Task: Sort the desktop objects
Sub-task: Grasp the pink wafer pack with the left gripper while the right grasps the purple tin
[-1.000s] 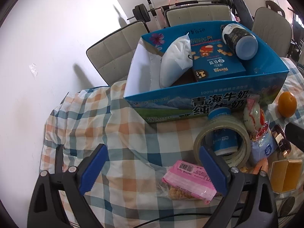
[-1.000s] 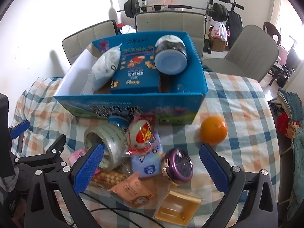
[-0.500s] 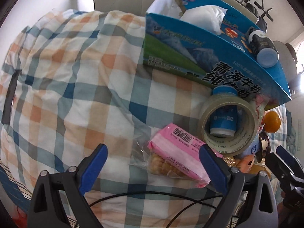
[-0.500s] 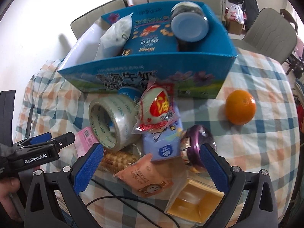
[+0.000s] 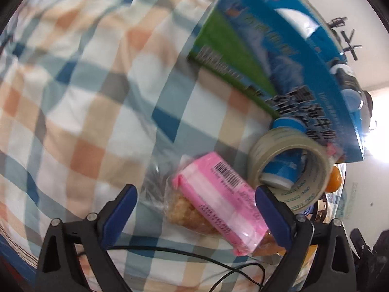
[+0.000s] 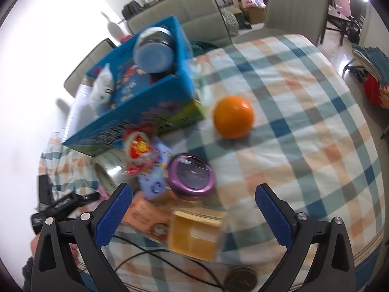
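My left gripper (image 5: 194, 209) is open, low over a pink wrapped packet (image 5: 218, 204) that lies between its fingers on a clear bag of biscuits (image 5: 187, 214). A tape roll (image 5: 289, 168) with a blue-and-white bottle (image 5: 282, 168) inside it stands to the right, against the blue carton box (image 5: 291, 73). My right gripper (image 6: 194, 204) is open above a purple-lidded jar (image 6: 192, 174), a yellow plastic box (image 6: 194, 236) and an orange packet (image 6: 145, 216). An orange (image 6: 233, 116) sits beyond, beside the blue carton box (image 6: 136, 112).
A checked cloth (image 6: 304, 133) covers the table. The carton holds a dark jar with a blue lid (image 6: 153, 53) and a white bag (image 6: 99, 92). A red-and-white snack pack (image 6: 137, 146) and a blue tissue pack (image 6: 153, 182) lie by it. Chairs (image 6: 294, 2) stand behind. A black cable (image 5: 194, 258) runs along the near edge.
Both grippers have swung and dropped closer to the table. The left one has closed in on the pink packet. The right view has turned right, toward the orange and purple jar.
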A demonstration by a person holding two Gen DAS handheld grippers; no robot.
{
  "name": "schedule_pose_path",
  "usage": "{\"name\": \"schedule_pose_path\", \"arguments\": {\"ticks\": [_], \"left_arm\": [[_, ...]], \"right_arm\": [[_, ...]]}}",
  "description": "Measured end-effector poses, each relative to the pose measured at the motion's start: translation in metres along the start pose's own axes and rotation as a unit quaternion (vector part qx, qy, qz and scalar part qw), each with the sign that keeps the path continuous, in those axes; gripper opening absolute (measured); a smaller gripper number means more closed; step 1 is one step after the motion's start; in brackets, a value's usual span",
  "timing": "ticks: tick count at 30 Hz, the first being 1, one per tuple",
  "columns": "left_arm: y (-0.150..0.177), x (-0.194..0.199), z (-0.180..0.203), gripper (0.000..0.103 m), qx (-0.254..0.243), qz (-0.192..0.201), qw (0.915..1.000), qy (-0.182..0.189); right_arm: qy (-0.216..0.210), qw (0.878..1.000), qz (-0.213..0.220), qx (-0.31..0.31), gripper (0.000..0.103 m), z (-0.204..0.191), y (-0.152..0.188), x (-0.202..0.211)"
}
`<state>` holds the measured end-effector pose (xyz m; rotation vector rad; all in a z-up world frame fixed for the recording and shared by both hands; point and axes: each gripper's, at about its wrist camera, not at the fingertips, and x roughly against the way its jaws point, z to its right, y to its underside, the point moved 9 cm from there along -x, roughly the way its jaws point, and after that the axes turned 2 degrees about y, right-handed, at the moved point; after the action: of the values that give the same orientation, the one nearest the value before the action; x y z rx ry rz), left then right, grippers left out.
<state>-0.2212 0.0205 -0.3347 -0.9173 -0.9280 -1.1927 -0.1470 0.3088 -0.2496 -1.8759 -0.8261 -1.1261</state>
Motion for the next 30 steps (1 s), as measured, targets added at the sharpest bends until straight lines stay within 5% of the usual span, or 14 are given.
{"name": "schedule_pose_path", "arguments": {"ticks": [8,10,12,19,22,24,30], "left_arm": [[0.013,-0.010,0.031,0.099,-0.023,-0.033,0.9992,0.006],[0.016,-0.010,0.035,0.099,-0.026,-0.033,0.9991,0.001],[0.016,-0.014,0.037,0.099,-0.025,-0.034,0.9991,-0.005],[0.016,-0.033,0.040,0.101,-0.078,-0.025,0.9952,-0.053],[0.018,-0.026,0.039,0.088,-0.092,-0.012,0.9948,-0.044],[0.020,-0.019,0.040,0.070,-0.099,-0.013,0.9945,-0.032],[0.027,-0.002,0.033,0.065,-0.086,-0.023,0.9960,-0.011]], "right_arm": [[-0.096,0.988,-0.071,-0.096,0.102,0.003,0.004,-0.068],[-0.109,0.984,-0.091,-0.110,0.095,0.000,0.007,-0.086],[-0.104,0.985,-0.099,-0.099,0.078,-0.005,0.010,-0.097],[-0.070,0.992,-0.079,-0.070,0.077,-0.005,0.015,-0.088],[-0.056,0.994,-0.070,-0.060,0.077,-0.001,0.018,-0.078],[-0.051,0.995,-0.067,-0.054,0.077,0.001,0.018,-0.073],[-0.047,0.996,-0.056,-0.041,0.077,0.000,0.018,-0.061]]}}
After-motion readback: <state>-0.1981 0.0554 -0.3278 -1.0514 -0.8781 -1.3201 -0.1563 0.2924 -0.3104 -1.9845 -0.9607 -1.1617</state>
